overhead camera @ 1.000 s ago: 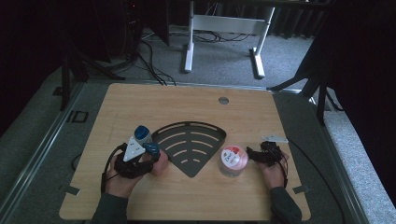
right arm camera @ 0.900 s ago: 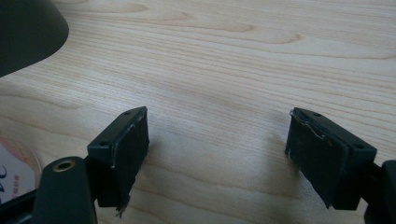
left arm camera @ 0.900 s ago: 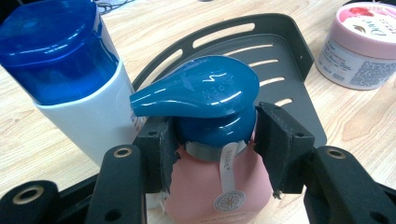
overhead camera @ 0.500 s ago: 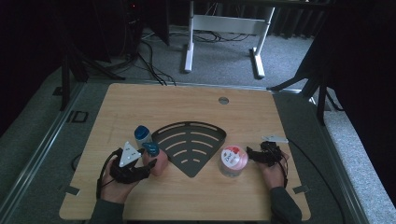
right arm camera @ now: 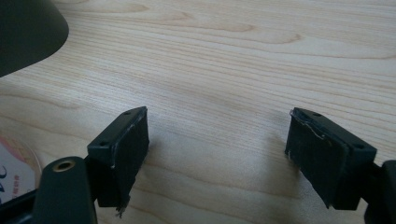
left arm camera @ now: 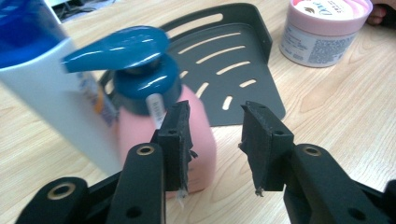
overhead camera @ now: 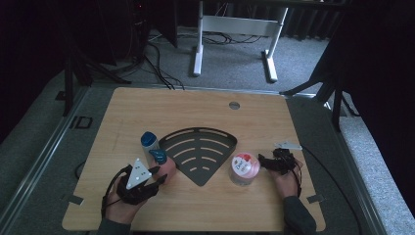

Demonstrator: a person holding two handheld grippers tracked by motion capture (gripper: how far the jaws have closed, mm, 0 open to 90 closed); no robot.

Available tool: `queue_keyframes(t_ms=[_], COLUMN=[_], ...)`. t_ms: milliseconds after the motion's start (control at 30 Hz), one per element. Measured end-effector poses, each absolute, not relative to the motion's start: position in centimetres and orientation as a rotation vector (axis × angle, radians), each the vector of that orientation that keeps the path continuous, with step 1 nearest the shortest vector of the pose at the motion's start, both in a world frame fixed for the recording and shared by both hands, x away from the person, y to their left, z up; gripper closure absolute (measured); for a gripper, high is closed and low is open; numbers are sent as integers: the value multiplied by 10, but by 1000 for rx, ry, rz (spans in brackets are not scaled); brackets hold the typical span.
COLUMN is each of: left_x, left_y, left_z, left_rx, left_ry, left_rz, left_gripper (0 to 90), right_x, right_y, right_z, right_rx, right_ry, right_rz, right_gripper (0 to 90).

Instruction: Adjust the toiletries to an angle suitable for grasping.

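A pink pump bottle with a blue pump head stands on the table beside a white bottle with a blue cap. Both are at the left edge of a dark slotted corner shelf. My left gripper is just in front of the pump bottle. In the left gripper view the left gripper has just been closing its jaws. Nothing is between them, and the pump bottle sits behind the left jaw. My right gripper rests open beside a pink jar. Bare wood shows between the right gripper jaws.
The corner shelf lies flat in the middle of the wooden table, and the pink jar stands at its right. A round cable port sits near the far edge. Past the table stand white desk legs and cables on the carpet.
My left gripper has drawn back toward the near-left, away from the two bottles. The pump bottle now shows standing free. The right gripper has not moved.
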State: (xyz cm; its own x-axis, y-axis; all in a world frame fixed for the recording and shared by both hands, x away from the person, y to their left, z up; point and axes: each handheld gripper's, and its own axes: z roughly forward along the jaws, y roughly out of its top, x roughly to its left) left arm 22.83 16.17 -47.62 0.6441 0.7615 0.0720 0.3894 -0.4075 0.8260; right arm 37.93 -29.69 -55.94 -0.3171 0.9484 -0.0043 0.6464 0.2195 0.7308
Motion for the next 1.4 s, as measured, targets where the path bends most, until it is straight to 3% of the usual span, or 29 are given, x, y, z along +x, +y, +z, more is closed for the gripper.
queue_keyframes(t_ms=[400,600,767,967,1033,1400], left_x=[246,260,268,281,285,298], left_y=[126,97,81,60,53,19], left_z=[-486,-493,-500,-514,-517,-524], left_rx=[2085,2103,2119,2146,2152,2174], left_ry=[842,802,791,810,803,761], left_rz=[497,457,442,387,395,364], left_gripper=[658,656,669,802,893,898], right_x=[380,378,372,366,363,357], right_y=[-298,-297,-295,-295,-293,-291], right_z=[-559,-554,-550,-540,-537,-530], right_rx=[1447,1441,1412,1382,1339,1238], right_ry=[2065,2091,2140,2210,2241,2300], right_rz=[896,885,917,1002,1036,1132], right_gripper=[238,528,598,897,900,900])
